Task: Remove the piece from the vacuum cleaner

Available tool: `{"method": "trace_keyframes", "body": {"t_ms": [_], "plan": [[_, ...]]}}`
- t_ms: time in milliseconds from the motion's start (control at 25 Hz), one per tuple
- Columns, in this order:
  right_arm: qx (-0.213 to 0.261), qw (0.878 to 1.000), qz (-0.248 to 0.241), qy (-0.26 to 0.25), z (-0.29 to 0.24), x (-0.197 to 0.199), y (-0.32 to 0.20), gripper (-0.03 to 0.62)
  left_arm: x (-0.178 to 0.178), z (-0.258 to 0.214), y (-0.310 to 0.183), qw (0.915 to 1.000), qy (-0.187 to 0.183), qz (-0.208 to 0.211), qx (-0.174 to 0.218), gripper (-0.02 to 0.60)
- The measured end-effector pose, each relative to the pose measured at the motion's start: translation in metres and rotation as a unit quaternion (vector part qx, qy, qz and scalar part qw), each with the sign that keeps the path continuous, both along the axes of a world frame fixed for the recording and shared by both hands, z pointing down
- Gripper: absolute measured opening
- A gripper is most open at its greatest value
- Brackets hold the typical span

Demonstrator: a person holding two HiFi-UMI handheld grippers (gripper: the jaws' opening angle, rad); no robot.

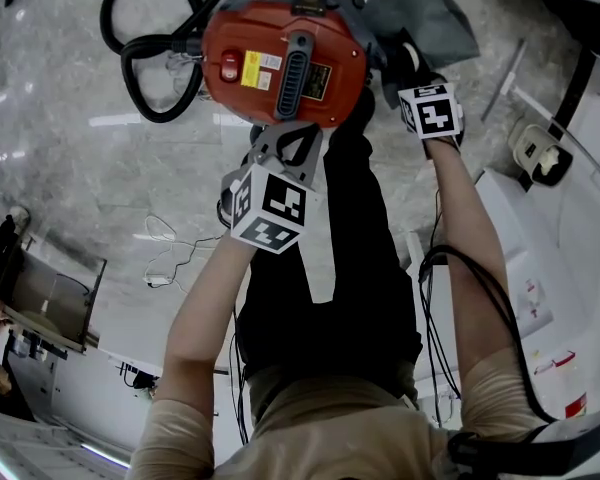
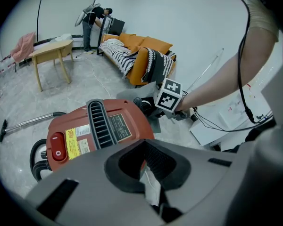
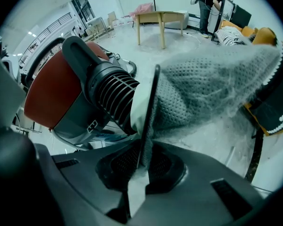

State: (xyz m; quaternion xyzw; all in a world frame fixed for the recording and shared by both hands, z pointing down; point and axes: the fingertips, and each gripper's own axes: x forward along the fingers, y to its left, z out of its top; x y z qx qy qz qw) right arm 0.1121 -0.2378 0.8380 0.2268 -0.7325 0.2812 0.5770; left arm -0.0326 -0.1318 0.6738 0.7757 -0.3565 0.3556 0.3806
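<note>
piece: grey mesh dust bag [image 3: 212,88], thin stiff collar, seen just beside red round vacuum cleaner [image 1: 280,63] | right gripper [image 3: 141,166]: clamped on collar edge | left gripper [image 2: 148,173]: jaws pinched together, nothing held | handling: probs light, floppy, dusty; best taken by collar, not mesh

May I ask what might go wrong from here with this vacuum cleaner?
The right gripper pinches only the thin rim of the filter; a hard pull might let it slip.
The filter looks coated in dust, so a jerk could shed it over the floor.
The left gripper seems to hold just the edge of the vacuum cleaner, so the body might tip.
</note>
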Motion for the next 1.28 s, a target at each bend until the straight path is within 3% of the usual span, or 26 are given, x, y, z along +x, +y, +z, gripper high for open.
{"method": "trace_keyframes", "body": {"t_ms": [1280], "plan": [[-0.021,0.999,-0.03,0.013,0.011,0.012,-0.006,0.018,0.007,0.003,0.013,1.0,-0.006,-0.005,-0.001,0.003]]}}
